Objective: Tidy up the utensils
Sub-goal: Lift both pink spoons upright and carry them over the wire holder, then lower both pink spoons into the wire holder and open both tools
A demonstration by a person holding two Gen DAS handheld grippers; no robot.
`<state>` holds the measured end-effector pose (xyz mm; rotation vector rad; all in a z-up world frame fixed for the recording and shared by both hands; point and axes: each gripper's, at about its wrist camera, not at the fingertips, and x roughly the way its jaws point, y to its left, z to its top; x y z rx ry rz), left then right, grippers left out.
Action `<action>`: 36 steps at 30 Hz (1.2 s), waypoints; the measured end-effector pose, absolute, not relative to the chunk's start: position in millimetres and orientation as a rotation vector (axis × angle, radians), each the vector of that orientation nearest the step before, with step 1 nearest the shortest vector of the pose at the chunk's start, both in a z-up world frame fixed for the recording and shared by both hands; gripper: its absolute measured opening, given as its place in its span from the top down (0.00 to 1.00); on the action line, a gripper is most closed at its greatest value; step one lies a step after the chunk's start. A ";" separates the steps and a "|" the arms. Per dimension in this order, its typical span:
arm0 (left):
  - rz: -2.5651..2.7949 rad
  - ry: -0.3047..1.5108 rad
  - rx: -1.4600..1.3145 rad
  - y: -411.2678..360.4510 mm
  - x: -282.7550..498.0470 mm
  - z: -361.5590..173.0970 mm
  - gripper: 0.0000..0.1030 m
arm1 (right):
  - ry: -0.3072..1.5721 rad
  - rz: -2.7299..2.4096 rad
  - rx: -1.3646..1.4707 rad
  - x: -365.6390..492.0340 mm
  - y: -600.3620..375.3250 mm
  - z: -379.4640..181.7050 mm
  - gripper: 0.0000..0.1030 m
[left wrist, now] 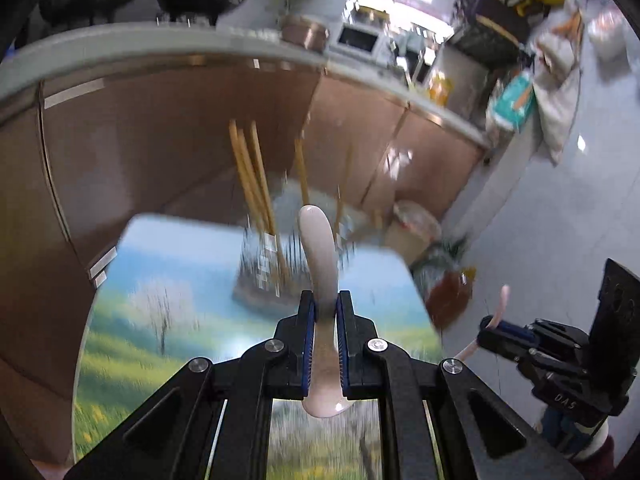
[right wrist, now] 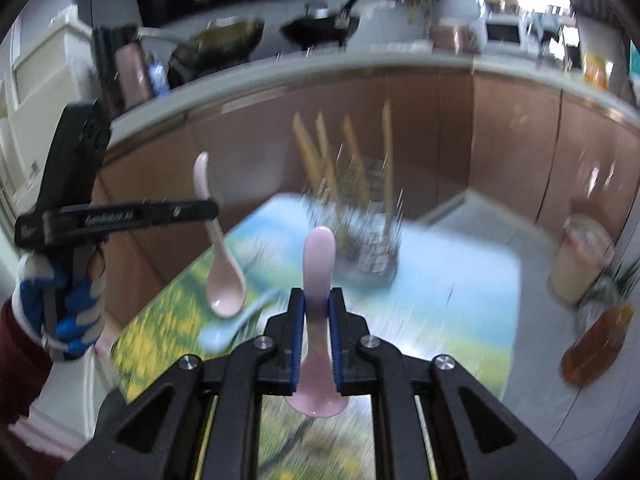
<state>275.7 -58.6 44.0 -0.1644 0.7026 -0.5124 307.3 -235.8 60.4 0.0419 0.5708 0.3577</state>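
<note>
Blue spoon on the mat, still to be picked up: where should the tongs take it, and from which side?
Grip the blue spoon by its handle, coming down from above. It seems to lie flat on the mat, handle running up to the right in the right wrist view, bowl at the lower left. Close across the narrow handle; the wide bowl would likely slip. Both tongs already hold pink spoons, so free one first.

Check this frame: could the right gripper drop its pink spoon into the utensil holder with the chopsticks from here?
Probably yes. The right gripper is shut on the pink spoon, and the utensil holder stands straight ahead on the table with nothing between them. The chopsticks stand spread apart, seemingly leaving gaps.
</note>
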 end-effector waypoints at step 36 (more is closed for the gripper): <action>-0.317 0.438 -0.155 -116.1 401.7 -22.7 0.90 | 0.397 0.369 0.062 472.3 -226.1 9.6 0.89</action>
